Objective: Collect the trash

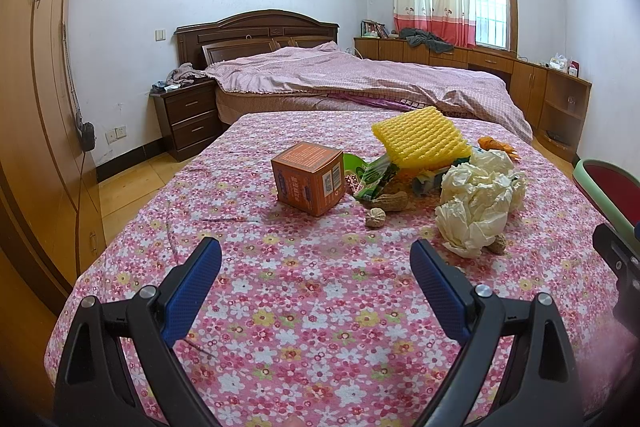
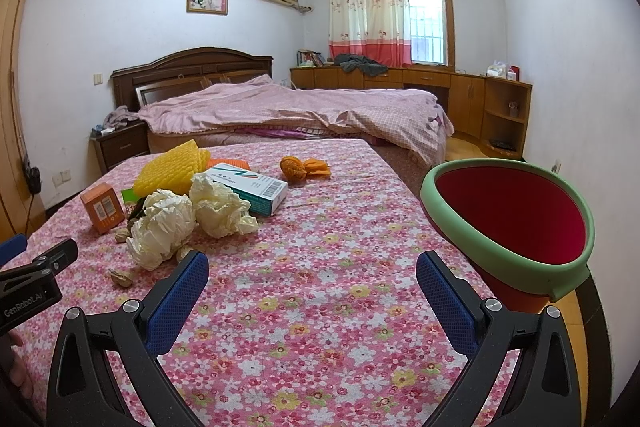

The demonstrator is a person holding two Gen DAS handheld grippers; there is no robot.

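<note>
Both blue-padded grippers, left gripper (image 1: 316,259) and right gripper (image 2: 312,271), hover spread wide and empty over the floral-clothed tabletop (image 2: 320,327), short of crumpled white tissue (image 1: 476,203).

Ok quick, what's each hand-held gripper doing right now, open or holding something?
Left hand-held gripper: open, holding nothing.
Right hand-held gripper: open, holding nothing.

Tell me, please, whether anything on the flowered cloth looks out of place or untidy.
Yes: litter is heaped on the flowered cloth. Crumpled tissues lie among peanut shells, an orange box sits askew, and a yellow foam net leans over a white-and-teal carton. Orange peel lies apart. The red bin looks empty.
</note>
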